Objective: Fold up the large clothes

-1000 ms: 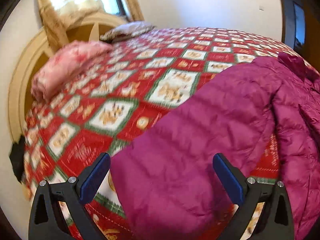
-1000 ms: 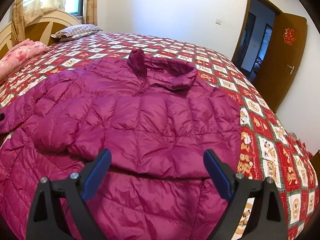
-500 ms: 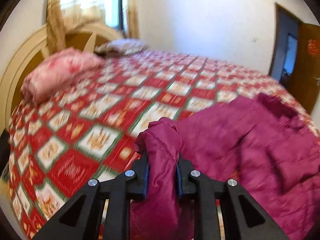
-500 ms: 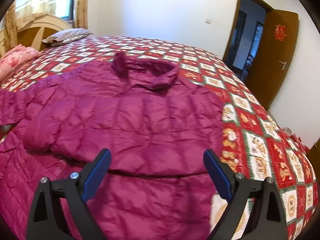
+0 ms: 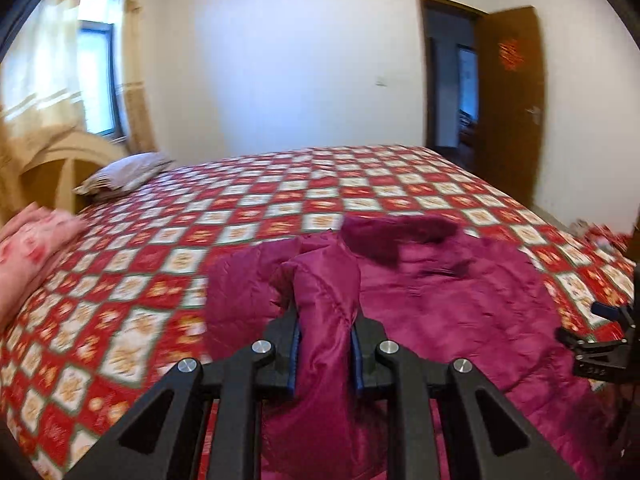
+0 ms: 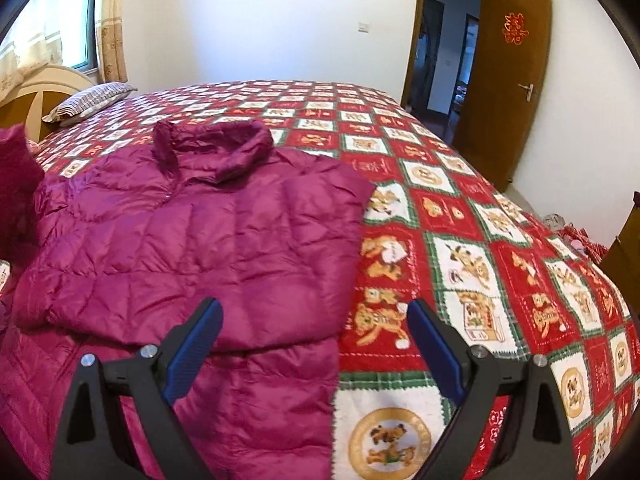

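Note:
A magenta quilted down jacket (image 6: pixel 192 240) lies front up on the bed, collar (image 6: pixel 212 144) toward the far wall, one sleeve folded across its chest. My left gripper (image 5: pixel 325 346) is shut on the jacket's left sleeve (image 5: pixel 324 280) and holds it lifted above the jacket body (image 5: pixel 460 300). That raised sleeve shows at the left edge of the right wrist view (image 6: pixel 16 176). My right gripper (image 6: pixel 314 350) is open and empty, above the jacket's right hem edge. It also shows at the right edge of the left wrist view (image 5: pixel 604 340).
The bed carries a red, white and green patterned quilt (image 6: pixel 460 248). A striped pillow (image 6: pixel 90 100) and a wooden headboard (image 5: pixel 60 168) are at the far left, with folded pink bedding (image 5: pixel 28 248) beside them. An open brown door (image 6: pixel 504 76) stands at the right.
My left gripper closed on the sleeve, lifted it and carried it rightward over the jacket. My right gripper stayed open and shifted right toward the jacket's right edge.

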A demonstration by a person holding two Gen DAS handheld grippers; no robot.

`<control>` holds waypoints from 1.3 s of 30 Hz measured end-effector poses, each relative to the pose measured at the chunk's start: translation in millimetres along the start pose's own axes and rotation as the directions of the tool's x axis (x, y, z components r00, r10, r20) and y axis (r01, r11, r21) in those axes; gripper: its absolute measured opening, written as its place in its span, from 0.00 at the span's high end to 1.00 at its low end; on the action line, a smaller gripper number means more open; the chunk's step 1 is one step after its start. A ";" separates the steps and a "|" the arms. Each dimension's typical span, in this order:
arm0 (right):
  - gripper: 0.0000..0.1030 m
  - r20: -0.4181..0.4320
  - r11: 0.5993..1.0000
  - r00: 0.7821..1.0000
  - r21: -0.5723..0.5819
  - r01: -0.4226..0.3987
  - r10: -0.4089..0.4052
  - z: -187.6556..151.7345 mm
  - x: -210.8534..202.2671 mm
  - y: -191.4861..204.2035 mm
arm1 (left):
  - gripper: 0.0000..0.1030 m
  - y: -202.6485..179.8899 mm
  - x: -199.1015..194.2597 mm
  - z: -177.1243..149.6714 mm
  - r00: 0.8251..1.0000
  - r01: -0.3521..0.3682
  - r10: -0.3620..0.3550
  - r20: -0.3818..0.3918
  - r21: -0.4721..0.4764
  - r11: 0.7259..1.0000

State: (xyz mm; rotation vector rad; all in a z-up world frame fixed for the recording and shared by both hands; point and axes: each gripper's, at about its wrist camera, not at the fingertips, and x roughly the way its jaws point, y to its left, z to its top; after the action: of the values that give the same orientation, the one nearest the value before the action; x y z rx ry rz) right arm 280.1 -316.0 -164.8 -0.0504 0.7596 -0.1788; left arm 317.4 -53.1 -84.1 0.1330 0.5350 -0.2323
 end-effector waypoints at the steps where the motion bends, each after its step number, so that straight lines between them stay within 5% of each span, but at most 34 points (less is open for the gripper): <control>1: 0.08 -0.002 1.000 1.000 0.002 0.000 0.000 -1.4 0.3 -1.9 | 0.82 -9.2 3.9 -0.4 1.000 0.016 -0.016 -0.004 0.011 1.000; 5: 0.08 -0.012 1.000 1.000 0.013 -0.011 0.011 -5.5 4.5 -8.5 | 0.75 -53.3 22.8 -7.9 0.997 0.069 -0.067 -0.032 0.085 0.994; 7: 0.08 -0.020 1.000 1.000 0.016 -0.018 0.018 -5.9 7.3 -10.9 | 0.53 -75.0 27.5 -12.2 0.999 0.032 -0.026 -0.042 0.142 0.989; 9: 0.08 -0.026 1.000 0.999 0.015 -0.024 0.025 -5.7 8.5 -12.0 | 0.20 -84.6 26.1 -15.0 1.000 -0.015 0.016 -0.008 0.158 0.987; 13: 0.08 -0.027 0.999 0.999 0.014 -0.043 0.043 -1.0 6.2 -11.2 | 0.12 -71.0 18.6 -14.0 0.999 -0.013 0.008 0.045 0.108 0.994; 19: 0.08 -0.007 0.990 0.990 0.042 -0.138 0.138 16.8 -6.2 -3.5 | 0.11 -12.9 19.2 -18.7 0.994 -0.104 0.103 0.036 0.022 0.994; 26: 0.10 -0.031 0.944 0.943 0.026 -0.329 0.330 33.1 -1.5 37.6 | 0.11 56.0 53.0 -58.7 0.958 -0.270 0.260 -0.122 -0.068 0.960; 29: 0.37 -0.111 0.909 0.903 0.010 -0.417 0.415 31.5 16.9 62.1 | 0.11 70.6 65.2 -75.6 0.942 -0.303 0.283 -0.180 -0.093 0.949; 32: 0.74 -0.215 0.863 0.839 0.037 -0.504 0.500 24.6 38.3 81.0 | 0.11 81.6 75.0 -88.1 0.931 -0.317 0.287 -0.225 -0.112 0.942; 39: 0.84 -0.121 0.911 0.903 0.043 -0.409 0.412 22.6 21.3 55.3 | 0.11 99.8 72.9 -90.6 0.933 -0.294 0.249 -0.262 -0.149 0.944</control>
State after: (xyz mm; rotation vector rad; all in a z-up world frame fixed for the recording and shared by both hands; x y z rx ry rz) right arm 318.7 -265.8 -169.0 0.1387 0.8796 0.2174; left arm 359.2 46.6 -192.7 0.0521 0.7683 0.1087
